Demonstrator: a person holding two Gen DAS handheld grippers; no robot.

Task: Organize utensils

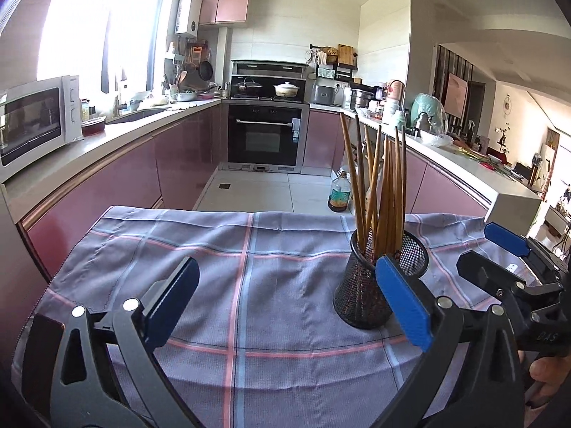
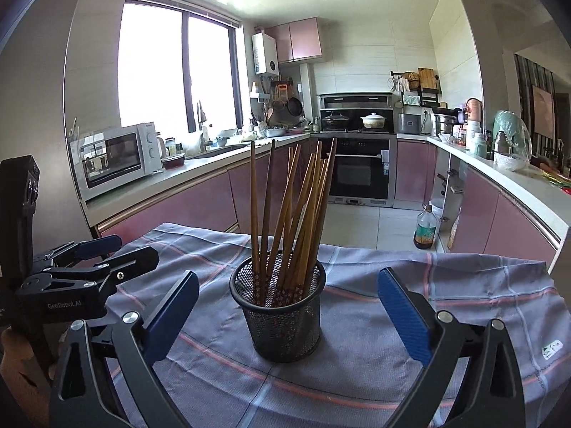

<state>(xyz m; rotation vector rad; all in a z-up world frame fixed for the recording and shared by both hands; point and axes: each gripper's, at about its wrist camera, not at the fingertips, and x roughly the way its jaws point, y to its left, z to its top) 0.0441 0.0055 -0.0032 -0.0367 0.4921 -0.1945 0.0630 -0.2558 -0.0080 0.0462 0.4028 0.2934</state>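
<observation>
Both grippers spread wide over a checked cloth, holding nothing.

Chopsticks stand in the black mesh cup mid-cloth, away from its edges; right gripper faces it, left gripper sits beside over bare cloth.

The table is covered by a grey-blue checked cloth with pink and pale blue lines. A black mesh cup stands upright on the cloth, full of wooden chopsticks. Right of the cup, near the cloth's edge, sits a small white label, perhaps sewn on.
</observation>
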